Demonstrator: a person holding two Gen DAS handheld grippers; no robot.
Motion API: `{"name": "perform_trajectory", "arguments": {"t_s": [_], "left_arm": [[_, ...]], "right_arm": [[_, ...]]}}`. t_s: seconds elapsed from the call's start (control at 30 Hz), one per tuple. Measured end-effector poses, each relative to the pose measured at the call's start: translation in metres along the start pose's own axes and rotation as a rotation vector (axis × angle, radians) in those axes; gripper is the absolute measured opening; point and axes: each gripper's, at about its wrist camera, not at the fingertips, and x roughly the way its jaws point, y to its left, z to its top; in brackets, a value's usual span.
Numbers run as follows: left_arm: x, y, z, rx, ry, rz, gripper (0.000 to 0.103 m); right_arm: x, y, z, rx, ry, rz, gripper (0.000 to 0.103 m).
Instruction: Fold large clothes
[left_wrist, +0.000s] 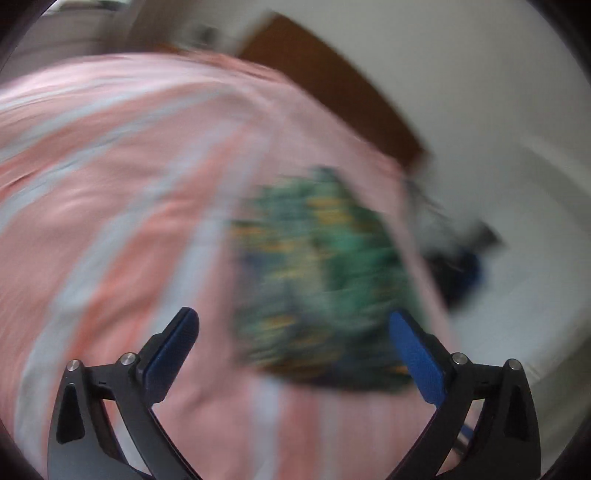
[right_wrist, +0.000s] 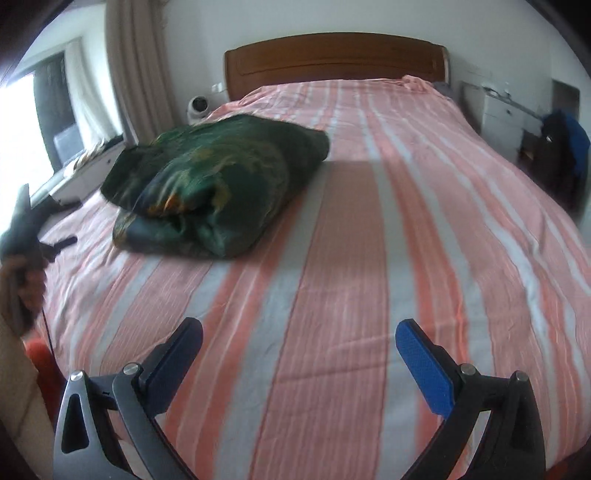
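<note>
Lying folded into a bundle, the green garment (right_wrist: 218, 192) sits on the striped bedspread (right_wrist: 369, 258), left of centre in the right wrist view, toward the bed's left edge. Left wrist view is heavily motion-blurred: same garment (left_wrist: 325, 280) shows centre-right, on the bedspread (left_wrist: 110, 221). Left gripper (left_wrist: 293, 326): jaws wide, nothing between them. Right gripper (right_wrist: 299, 338): jaws wide too, empty, over bare bedspread at the bottom of the frame, well apart from the garment. Wooden headboard (right_wrist: 332, 55) at top centre. A hand (right_wrist: 26, 284) holding the other gripper shows at the left edge.
</note>
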Motion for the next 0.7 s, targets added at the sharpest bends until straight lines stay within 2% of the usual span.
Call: {"name": "perform_trajectory", "arguments": {"t_s": [0.07,0.1,0.2,0.23,0.33,0.43,0.53,0.63,0.67,0.7], "left_arm": [[0.026,-0.013,0.015,0.062,0.108,-0.069,0.102],[0.041,-0.016,0.019,0.093,0.160,-0.057,0.102],[0.090,-0.004,0.020,0.160,0.312,0.110,0.103],[0.101,0.007,0.018,0.141,0.350,0.140,0.103],[0.123,0.037,0.007,0.018,0.447,0.114,0.103],[0.136,0.027,0.001,0.095,0.473,0.166,0.103],[0.154,0.010,-0.002,0.178,0.499,0.218,0.103],[0.172,0.007,-0.001,0.166,0.514,0.205,0.103],[0.174,0.005,-0.001,0.161,0.504,0.218,0.103],[0.174,-0.002,-0.004,0.176,0.484,0.245,0.097]], "right_arm": [[0.002,-0.001,0.011,0.029,-0.023,0.013,0.102],[0.002,0.000,0.014,0.044,-0.034,0.030,0.102],[0.006,0.006,0.029,0.131,-0.057,0.141,0.102],[0.010,0.007,0.035,0.152,-0.056,0.169,0.102],[0.025,0.001,0.053,0.233,-0.046,0.275,0.103],[0.069,-0.010,0.075,0.292,0.054,0.384,0.103],[0.133,-0.017,0.098,0.369,0.175,0.505,0.103],[0.187,-0.012,0.108,0.467,0.293,0.686,0.103],[0.208,-0.008,0.109,0.498,0.349,0.683,0.103],[0.213,-0.005,0.112,0.482,0.356,0.658,0.098]]}}
